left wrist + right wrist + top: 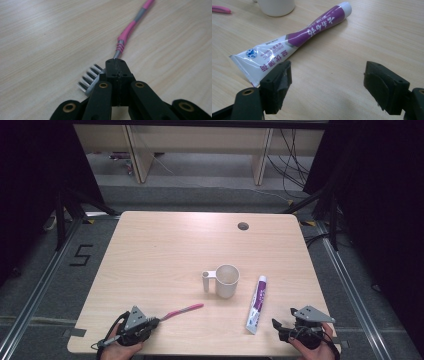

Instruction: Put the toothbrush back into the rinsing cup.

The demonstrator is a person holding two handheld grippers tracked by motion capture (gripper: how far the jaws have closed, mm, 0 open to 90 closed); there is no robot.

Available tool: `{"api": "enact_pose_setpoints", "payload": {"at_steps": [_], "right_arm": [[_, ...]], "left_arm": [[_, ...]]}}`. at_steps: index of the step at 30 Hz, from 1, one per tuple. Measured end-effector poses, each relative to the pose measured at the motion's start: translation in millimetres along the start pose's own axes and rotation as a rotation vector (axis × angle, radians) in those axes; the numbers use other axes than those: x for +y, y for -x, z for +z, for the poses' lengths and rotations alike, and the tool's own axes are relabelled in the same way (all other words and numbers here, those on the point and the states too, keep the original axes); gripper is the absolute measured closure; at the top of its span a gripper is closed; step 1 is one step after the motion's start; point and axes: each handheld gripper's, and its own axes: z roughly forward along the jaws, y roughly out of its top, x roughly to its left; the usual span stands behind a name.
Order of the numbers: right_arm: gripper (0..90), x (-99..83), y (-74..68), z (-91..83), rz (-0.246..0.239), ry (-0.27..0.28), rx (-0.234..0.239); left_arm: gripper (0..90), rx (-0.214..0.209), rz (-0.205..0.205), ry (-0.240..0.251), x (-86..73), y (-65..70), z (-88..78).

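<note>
A pale wood-grain table [165,245] with a smooth, matt finish carries a glossy plastic toothpaste tube [294,37], white and purple, creased at its crimped end. The toothbrush [125,35] pairs pink rubbery-looking grips with a grey shaft and stiff bristles. The cup [227,281] looks like smooth matt cream plastic. Both grippers' jaws are matt black plastic with brass-coloured pivots.
</note>
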Motion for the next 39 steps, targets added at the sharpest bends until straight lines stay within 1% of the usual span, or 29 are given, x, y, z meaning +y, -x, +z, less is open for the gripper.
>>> {"api": "enact_pose_setpoints", "payload": {"at_steps": [1,3,4,6,7,8,10,12,13,14,15,16,17,18,19,20,21,22,23,24,25,28,29,30,32,34,36,37,39], "right_arm": [[23.4,0.0,0.0,0.7,-0.006,-0.007,-0.005],[23.4,0.0,-0.5,0.9,0.0,-0.011,0.001],[23.4,0.0,-0.8,0.9,-0.002,-0.005,0.008],[23.4,-0.1,-0.6,0.8,-0.006,-0.004,0.004],[23.4,-0.1,-0.7,1.2,-0.001,-0.011,0.007],[23.4,-0.4,-1.2,1.6,0.009,-0.014,0.014],[23.4,-0.6,-1.2,0.9,0.007,-0.009,0.006],[23.4,-0.5,-1.4,1.4,0.011,-0.014,0.015],[23.4,-0.6,-0.1,1.1,-0.01,-0.017,0.007],[23.4,-0.6,-0.1,1.1,-0.01,-0.017,0.007],[23.4,-0.8,-1.3,1.1,0.005,-0.013,0.009],[23.4,-0.6,-0.6,0.3,-0.01,-0.005,-0.006],[23.4,-0.6,-1.3,0.7,0.005,-0.012,0.007],[23.4,-0.8,-1.4,1.4,0.007,-0.014,0.014],[23.4,-0.6,-0.5,0.6,-0.008,-0.016,0.009],[23.4,-0.6,-0.7,0.4,-0.007,-0.016,0.008],[23.4,-0.6,-0.7,0.4,-0.007,-0.016,0.008],[23.4,-0.7,-0.9,1.0,-0.003,-0.009,0.005],[23.4,-0.8,-1.3,1.6,0.007,-0.014,0.017],[23.4,-0.8,-0.5,1.2,-0.007,-0.012,0.011],[23.4,-1.0,-0.3,1.0,-0.009,-0.01,0.006],[23.4,-1.0,-0.1,1.1,-0.009,-0.011,0.007],[23.3,-1.0,0.4,1.3,-0.016,-0.01,0.008],[23.4,-1.3,0.3,0.5,-0.011,-0.018,0.011],[23.4,-1.4,0.3,0.2,-0.01,-0.017,0.009],[23.4,-1.4,0.5,0.9,-0.012,-0.009,0.009],[23.4,-1.6,-0.1,0.3,0.001,-0.02,0.02],[23.4,-1.4,0.3,0.3,-0.01,-0.014,0.013],[23.4,-1.4,-0.2,0.5,-0.003,-0.021,0.022]], "left_arm": [[89.4,0.015,0.001,0.003,3.8,-4.4,1.5],[89.4,0.014,-0.005,0.012,5.3,-5.7,2.7],[89.4,0.02,0.0,0.002,6.9,-7.7,3.2],[89.4,0.02,-0.004,0.002,8.9,-10.3,6.4],[89.4,0.02,-0.001,-0.013,10.9,-12.4,7.4],[89.4,0.028,-0.014,-0.005,12.8,-14.1,10.7],[89.3,0.034,-0.02,-0.007,15.4,-16.3,13.7],[89.3,0.033,-0.023,-0.006,16.8,-17.1,14.2],[89.3,0.034,-0.03,-0.014,19.7,-19.4,16.0],[89.3,0.034,-0.03,-0.014,19.7,-19.4,16.0],[89.2,0.041,-0.031,-0.022,22.8,-21.6,18.1],[89.2,0.041,-0.031,-0.022,22.8,-21.6,18.1],[89.2,0.041,-0.037,-0.025,24.7,-22.7,19.1],[89.2,0.04,-0.038,-0.03,29.0,-24.9,21.1],[89.1,0.047,-0.044,-0.027,31.1,-25.3,22.3],[89.1,0.05,-0.029,-0.04,33.6,-27.1,23.0],[88.9,0.05,-0.029,-0.04,33.6,-27.1,23.0],[88.9,0.049,-0.049,-0.022,35.6,-26.3,25.9],[88.8,0.047,-0.051,-0.024,40.5,-27.4,30.1],[88.8,0.049,-0.043,-0.039,43.0,-28.1,31.6],[88.7,0.05,-0.042,-0.044,45.0,-28.0,34.0],[88.5,0.054,-0.048,-0.041,49.0,-28.3,39.0],[88.4,0.056,-0.052,-0.043,51.5,-28.5,41.9],[88.2,0.06,-0.053,-0.053,55.5,-29.6,44.9],[88.2,0.061,-0.058,-0.047,57.6,-30.0,47.4],[88.1,0.064,-0.051,-0.057,61.9,-33.0,50.4],[88.2,0.068,-0.073,-0.054,66.6,-37.1,57.7],[88.1,0.068,-0.077,-0.051,68.4,-37.1,59.9],[88.0,0.068,-0.071,-0.057,70.3,-37.4,61.1]]}}
